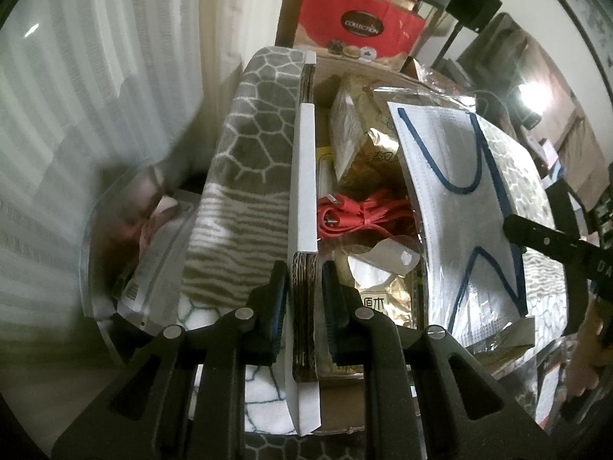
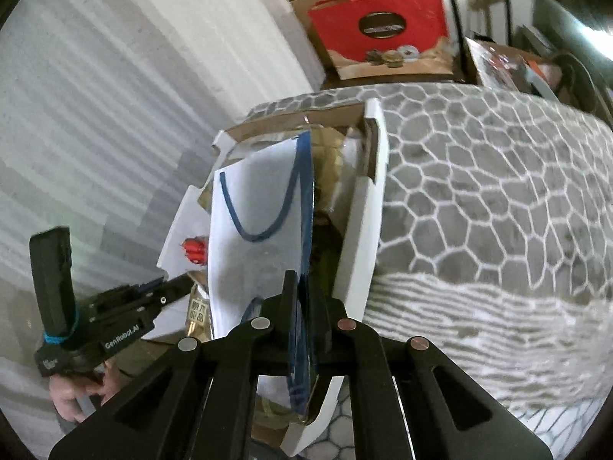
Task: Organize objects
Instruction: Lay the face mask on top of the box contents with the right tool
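Where a grey blanket [image 2: 479,176] printed with a white honeycomb web covers what lies beneath, an open cardboard box [image 1: 304,176] with white outer faces and raw corrugated edges sits on top of it. Inside the box lie shiny gold foil packets [image 1: 364,153], one printed with Chinese characters, a coil of flat red cable [image 1: 360,214] and a clear plastic hang tab. A pack of white face masks [image 1: 452,199] with dark blue ear loops, sealed in a clear crinkly sleeve, is tilted over the box's right side. The left tool [image 1: 304,299] is clamped on the near corrugated wall of the box, one black finger on each face. The right tool [image 2: 306,329] is clamped on the lower edge of the mask pack, holding it edge-on above the box. In the right wrist view, a hand [image 2: 80,395] grips the left tool's handle at lower left.
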Motion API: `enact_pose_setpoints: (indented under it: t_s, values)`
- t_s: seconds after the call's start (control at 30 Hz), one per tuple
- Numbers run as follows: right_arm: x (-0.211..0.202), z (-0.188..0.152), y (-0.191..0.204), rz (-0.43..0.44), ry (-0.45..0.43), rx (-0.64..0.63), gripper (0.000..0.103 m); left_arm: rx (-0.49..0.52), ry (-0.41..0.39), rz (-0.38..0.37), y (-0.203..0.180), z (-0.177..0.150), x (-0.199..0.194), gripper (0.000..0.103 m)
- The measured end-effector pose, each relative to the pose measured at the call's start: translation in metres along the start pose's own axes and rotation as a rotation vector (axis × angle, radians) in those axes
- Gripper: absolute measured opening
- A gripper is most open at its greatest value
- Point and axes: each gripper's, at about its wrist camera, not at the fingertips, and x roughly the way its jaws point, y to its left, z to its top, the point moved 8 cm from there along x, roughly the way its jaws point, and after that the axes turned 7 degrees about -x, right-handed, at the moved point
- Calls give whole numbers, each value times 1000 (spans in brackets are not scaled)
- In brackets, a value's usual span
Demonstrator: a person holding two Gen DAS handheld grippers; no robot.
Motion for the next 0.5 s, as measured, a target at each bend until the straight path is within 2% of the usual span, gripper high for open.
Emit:
enact_pose_setpoints:
  t_s: [0.13, 0.23, 0.33, 0.4, 0.5]
  values:
    - [-5, -8, 2, 26, -36, 80, 4, 1, -1, 4, 0, 0, 0, 16]
    - [1, -8, 9, 76, -22, 116, 6, 6, -2, 12, 0, 0, 1, 16]
    - [8, -10, 18, 63, 20, 68, 9, 7, 0, 9, 1, 0, 1, 16]
    - [6, -12, 18, 5, 22, 24, 10, 5, 2, 12, 3, 1, 2, 16]
    - [3, -18, 20, 30, 79, 5, 22, 4, 3, 16, 3, 3, 4, 17]
